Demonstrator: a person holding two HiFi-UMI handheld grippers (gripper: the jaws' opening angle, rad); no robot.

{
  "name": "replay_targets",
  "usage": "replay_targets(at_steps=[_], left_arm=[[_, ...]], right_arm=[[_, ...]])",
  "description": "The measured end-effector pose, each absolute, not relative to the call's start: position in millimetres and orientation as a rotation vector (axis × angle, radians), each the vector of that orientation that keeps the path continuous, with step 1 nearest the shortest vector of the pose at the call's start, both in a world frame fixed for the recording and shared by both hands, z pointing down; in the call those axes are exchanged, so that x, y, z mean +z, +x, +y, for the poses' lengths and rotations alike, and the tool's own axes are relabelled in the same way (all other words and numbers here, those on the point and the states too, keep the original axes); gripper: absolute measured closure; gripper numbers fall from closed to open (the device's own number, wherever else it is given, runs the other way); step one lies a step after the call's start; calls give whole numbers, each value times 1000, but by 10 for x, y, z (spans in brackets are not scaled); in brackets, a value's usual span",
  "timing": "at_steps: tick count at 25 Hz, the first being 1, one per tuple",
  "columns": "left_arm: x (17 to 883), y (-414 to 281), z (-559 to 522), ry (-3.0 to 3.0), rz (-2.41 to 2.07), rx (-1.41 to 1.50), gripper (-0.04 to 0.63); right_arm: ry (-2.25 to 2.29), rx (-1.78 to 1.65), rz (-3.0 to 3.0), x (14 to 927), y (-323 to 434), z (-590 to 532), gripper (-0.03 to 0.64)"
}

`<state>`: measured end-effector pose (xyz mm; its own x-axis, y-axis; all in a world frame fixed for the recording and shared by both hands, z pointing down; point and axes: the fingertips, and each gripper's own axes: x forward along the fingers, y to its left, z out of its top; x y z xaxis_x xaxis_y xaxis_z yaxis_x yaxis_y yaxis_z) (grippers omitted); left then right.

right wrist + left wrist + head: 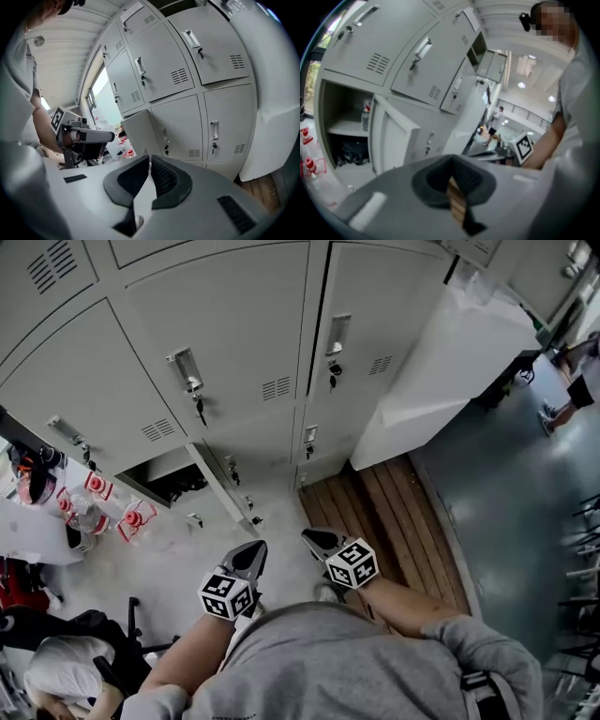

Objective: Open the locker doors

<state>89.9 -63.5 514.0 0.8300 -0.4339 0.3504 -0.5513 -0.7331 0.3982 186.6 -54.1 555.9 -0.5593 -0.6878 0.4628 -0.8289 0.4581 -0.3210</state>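
Note:
A wall of grey lockers [216,334] fills the head view, most doors closed with keys hanging in their handles [190,371]. One low locker [164,474] stands open, its door [214,486] swung out; the left gripper view shows the same opening [344,126] and door [391,140]. My left gripper [256,549] and right gripper [314,538] hang side by side close to my body, well back from the lockers. The left gripper [451,161] is shut with nothing held. The right gripper [150,157] has its pads together, also empty, pointing at closed lower doors [220,126].
A large white panel [450,362] juts out at the right of the lockers. Wooden boards [384,512] lie on the floor below it. Red-and-white items [98,488] sit left of the open locker. A person [577,371] stands far right. A dark chair [56,652] is bottom left.

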Motion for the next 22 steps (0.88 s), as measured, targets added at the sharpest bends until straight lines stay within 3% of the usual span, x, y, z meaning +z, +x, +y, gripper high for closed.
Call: replay_targets(at_steps=[22], left_arm=[[4754, 1386, -665, 2546, -872, 328, 592]], right_arm=[[1293, 737, -2520, 5352, 2656, -379, 595]])
